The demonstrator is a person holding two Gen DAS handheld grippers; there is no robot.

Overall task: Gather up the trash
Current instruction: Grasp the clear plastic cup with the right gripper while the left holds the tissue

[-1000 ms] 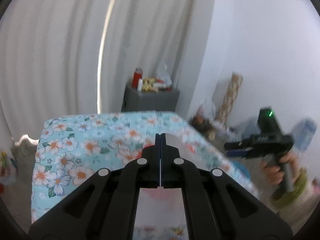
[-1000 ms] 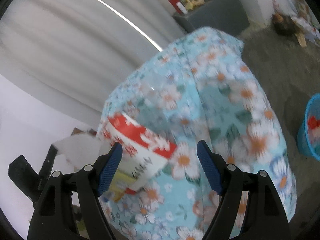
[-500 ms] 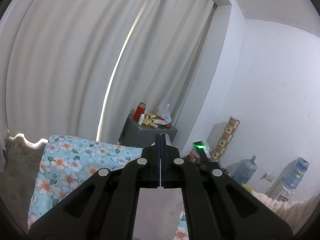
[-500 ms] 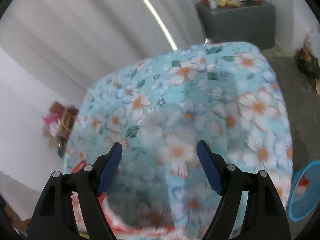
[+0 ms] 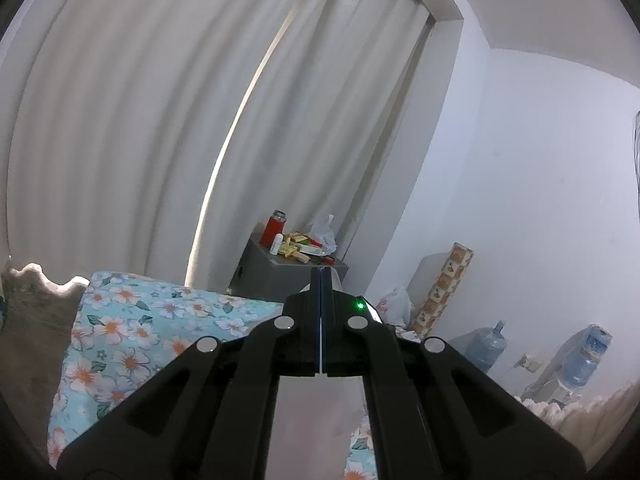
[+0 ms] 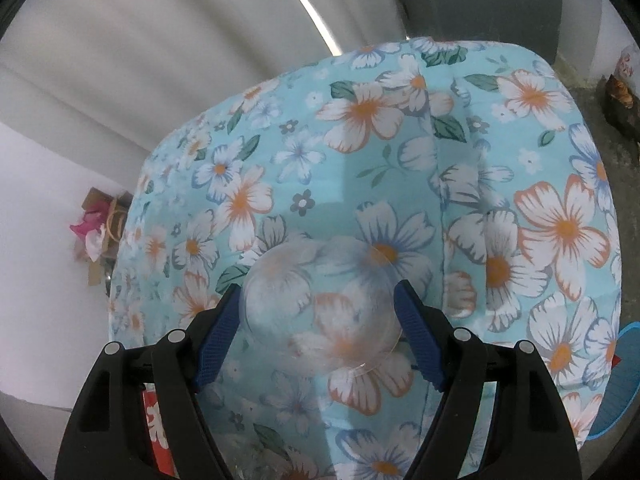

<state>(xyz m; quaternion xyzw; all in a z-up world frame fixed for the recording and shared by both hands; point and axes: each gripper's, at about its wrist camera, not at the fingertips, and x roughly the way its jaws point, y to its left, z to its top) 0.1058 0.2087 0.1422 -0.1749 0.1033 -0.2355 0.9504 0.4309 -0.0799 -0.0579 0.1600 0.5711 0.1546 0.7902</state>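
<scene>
In the right wrist view my right gripper [image 6: 318,336] is open, its blue-padded fingers [image 6: 416,336] on either side of a clear plastic cup [image 6: 320,304] seen mouth-on, over the floral tablecloth [image 6: 400,140]. The cup's red and white label [image 6: 158,432] shows at the lower left. Whether the pads touch the cup I cannot tell. In the left wrist view my left gripper [image 5: 322,276] is shut and empty, raised and pointing at the curtain above the table [image 5: 132,332].
A blue bin [image 6: 624,380] stands at the table's right edge. A grey cabinet [image 5: 280,272] with a red flask and clutter stands by the curtain. Water bottles [image 5: 488,344] and bags line the right wall. A paper bag [image 6: 104,224] sits on the floor at left.
My right gripper has swung over the table and the cup now sits centred between its fingers, mouth towards the camera. My left gripper has tilted up from the table towards the curtain.
</scene>
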